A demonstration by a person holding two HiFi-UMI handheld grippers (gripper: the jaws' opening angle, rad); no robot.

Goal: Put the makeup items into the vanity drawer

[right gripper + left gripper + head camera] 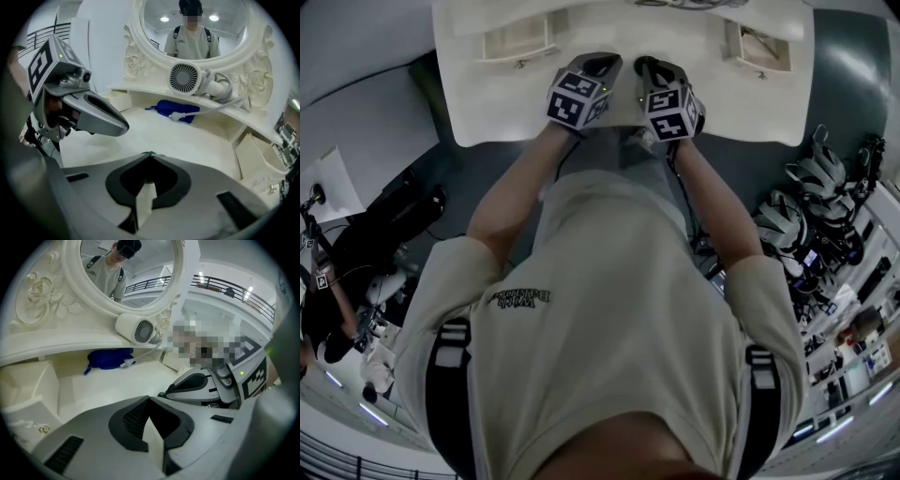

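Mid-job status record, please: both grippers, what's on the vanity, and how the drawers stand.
left gripper: jaws together, nothing between them
right gripper: jaws together; a tiny green bit shows at the tips, cannot tell what it is
blue pouch: lies on the vanity top under the shelf, beyond both grippers, untouched
hair dryer: lies on the shelf
left drawer: pulled open
right drawer: pulled open
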